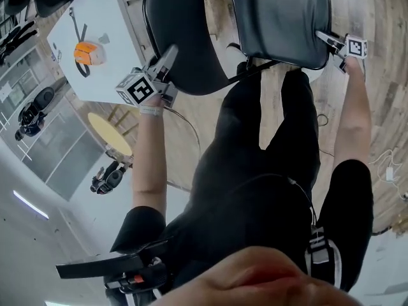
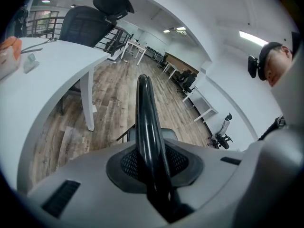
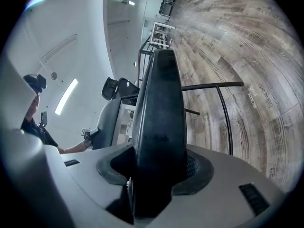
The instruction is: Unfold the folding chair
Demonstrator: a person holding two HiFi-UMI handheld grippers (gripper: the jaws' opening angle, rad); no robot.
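Left gripper (image 1: 167, 61) is clamped nearly shut on the backrest's (image 1: 185, 30) thin edge. Right gripper (image 1: 326, 41) is closed wider around the thick seat pad (image 1: 280, 18). The folding chair (image 1: 255, 69) is right in front of our legs. We reckon we're mid-spread, so next we swing the seat away from the back until the frame locks. Both panels fan out from the joint by our knees, long axis pointing away from us.

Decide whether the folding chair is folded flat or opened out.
Partly opened: the chair shows two black pads standing apart, side by side, not flat together. Fully open? Cannot tell.
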